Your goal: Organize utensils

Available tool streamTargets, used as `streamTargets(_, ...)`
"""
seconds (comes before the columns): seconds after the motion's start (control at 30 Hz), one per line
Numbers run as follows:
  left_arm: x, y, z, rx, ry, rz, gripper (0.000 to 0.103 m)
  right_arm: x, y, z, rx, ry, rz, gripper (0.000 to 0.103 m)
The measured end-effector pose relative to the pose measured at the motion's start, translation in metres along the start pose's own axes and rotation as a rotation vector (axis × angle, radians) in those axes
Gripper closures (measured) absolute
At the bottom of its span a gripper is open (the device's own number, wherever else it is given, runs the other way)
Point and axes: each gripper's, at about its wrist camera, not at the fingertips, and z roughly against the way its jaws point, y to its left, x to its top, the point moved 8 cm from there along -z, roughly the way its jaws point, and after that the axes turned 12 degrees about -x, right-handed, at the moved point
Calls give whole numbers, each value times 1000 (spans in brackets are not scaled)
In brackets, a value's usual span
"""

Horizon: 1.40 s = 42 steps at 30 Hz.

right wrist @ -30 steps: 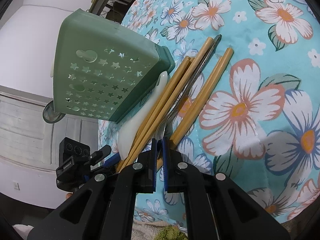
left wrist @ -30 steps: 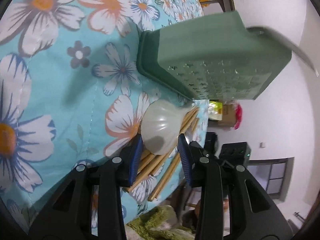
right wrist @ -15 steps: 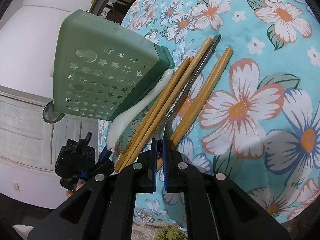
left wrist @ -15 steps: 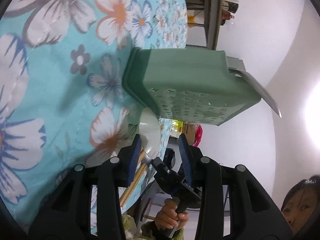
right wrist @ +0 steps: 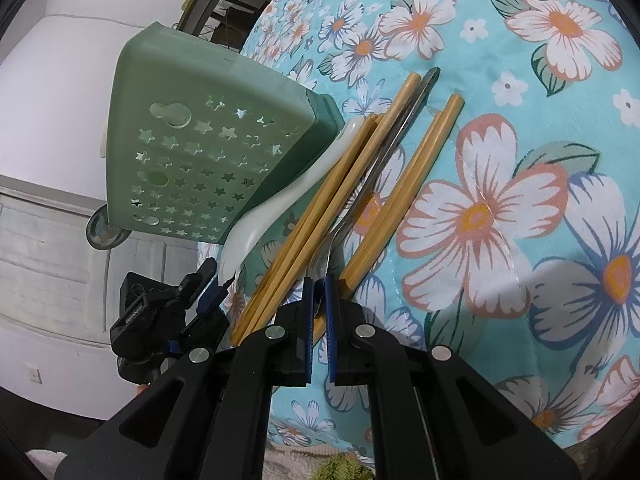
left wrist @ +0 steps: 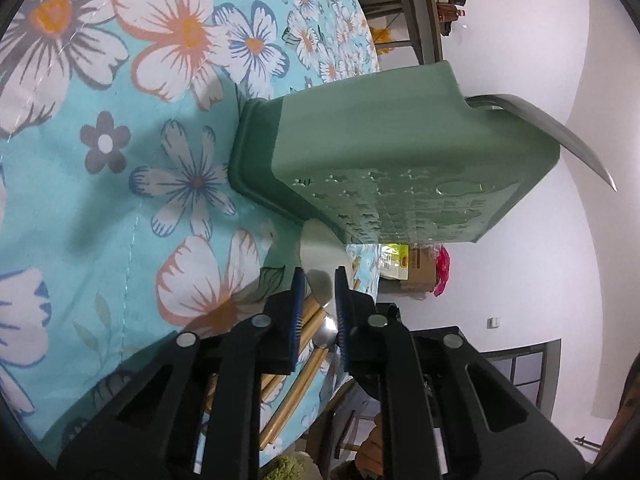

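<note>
Floral cloth (left wrist: 120, 208); white spoon (left wrist: 320, 256) bowl between just-closing left jaws.

A domestic dining setting is indicated. A round table is covered with a turquoise floral tablecloth (right wrist: 500, 208), on which a green star-perforated utensil holder (right wrist: 192, 160), bamboo chopsticks (right wrist: 332, 208) and a white ceramic spoon (right wrist: 280, 208) are seen. Plain white walls, a cardboard box (left wrist: 416, 272) and a dark-framed window (left wrist: 524, 368) are visible beyond.
</note>
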Motion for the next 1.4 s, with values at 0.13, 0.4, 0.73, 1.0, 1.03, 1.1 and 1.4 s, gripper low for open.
streamTargets(0.13, -3, 1, 4, -5, -10, -14, 93, 1, -3, 0, 15, 1, -14, 98)
streamTargets(0.4, -5, -26, 8, -31, -22, -122, 95, 2, -11, 1, 54, 15, -54, 98)
streamTargets(0.73, -1, -23, 4, -111, -24, -42, 95, 3, -10, 1, 66, 17, -53, 95)
streamTargets(1.0, 1, -6, 2, -187, -38, 81, 79, 4, -9, 0, 68, 20, -51, 95)
streamTargets(1.03, 1, -5, 1, -189, -39, 87, 78, 4, -9, 0, 65, 20, -50, 95)
streamTargets(1.1, 2, -4, -2, -191, -35, 95, 75, 5, -8, -1, 62, 20, -48, 95)
streamTargets(1.4, 2, 12, -15, -115, -7, 131, 70, 5, -5, -3, 58, 18, -50, 95)
